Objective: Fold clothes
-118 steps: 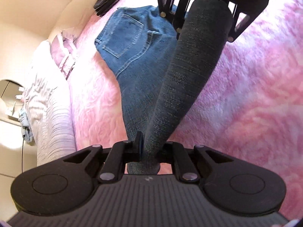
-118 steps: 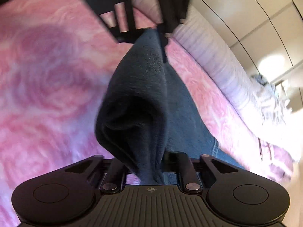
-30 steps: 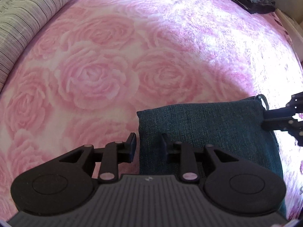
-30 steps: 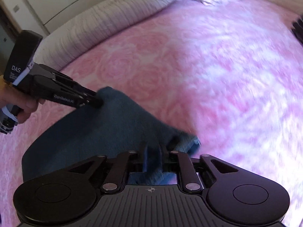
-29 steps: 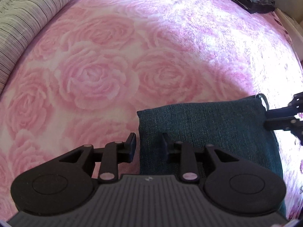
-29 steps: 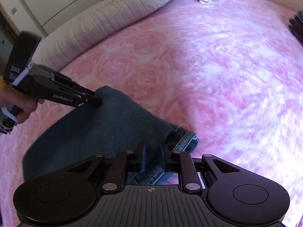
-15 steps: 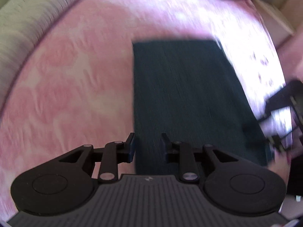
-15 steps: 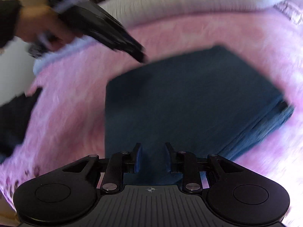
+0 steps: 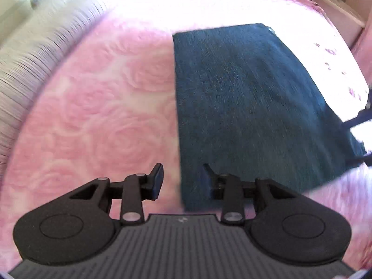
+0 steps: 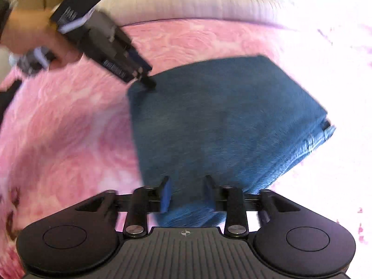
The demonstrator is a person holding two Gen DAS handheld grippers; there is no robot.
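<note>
Went from hanging stretched between both grippers, one leg lifted over the rest, to lying as a flat folded block of jeans (image 9: 244,97) on the blanket (image 9: 104,97). Let go on both sides: left gripper (image 9: 182,179) spread empty over the block's near corner, one finger over denim, the other over blanket; right gripper (image 10: 187,193) likewise parted above its own near edge, no cloth pinched. Pulled back and up since a second ago, with more of the block in each view. Left gripper's tip seen from the right wrist at the block's far-left corner (image 10: 139,86). Motion blur throughout.
</note>
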